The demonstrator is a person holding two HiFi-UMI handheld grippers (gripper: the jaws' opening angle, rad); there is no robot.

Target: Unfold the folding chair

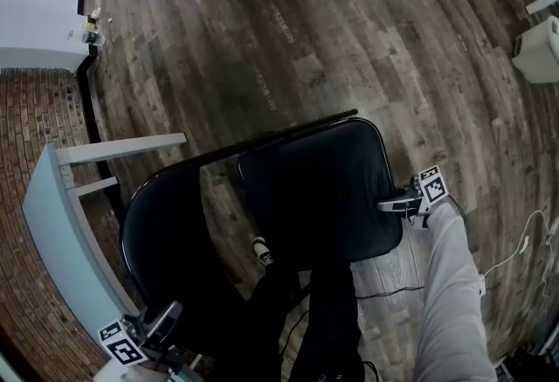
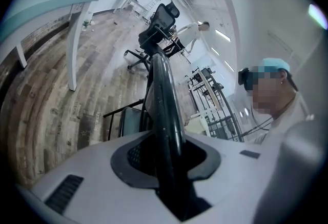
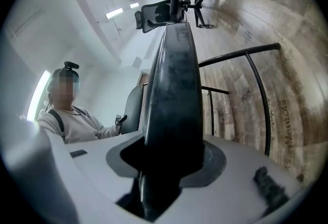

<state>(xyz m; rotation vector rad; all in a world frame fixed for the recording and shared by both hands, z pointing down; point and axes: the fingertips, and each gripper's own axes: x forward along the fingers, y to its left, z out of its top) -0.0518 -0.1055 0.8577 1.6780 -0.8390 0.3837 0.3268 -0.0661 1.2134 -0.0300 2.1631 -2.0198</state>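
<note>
The folding chair (image 1: 314, 197) stands partly opened on the worn wood-plank floor (image 1: 349, 39), close to the pale desk (image 1: 61, 223) at its left. Its seat is a rounded, matte black padded square. The glossy backrest (image 1: 166, 236) splays away on thin black tubing. The right gripper (image 1: 390, 205) is clamped on the thick edge of the seat. The left gripper (image 1: 164, 316) straddles the slim backrest rim, its jaws slack with a gap on one side.
</note>
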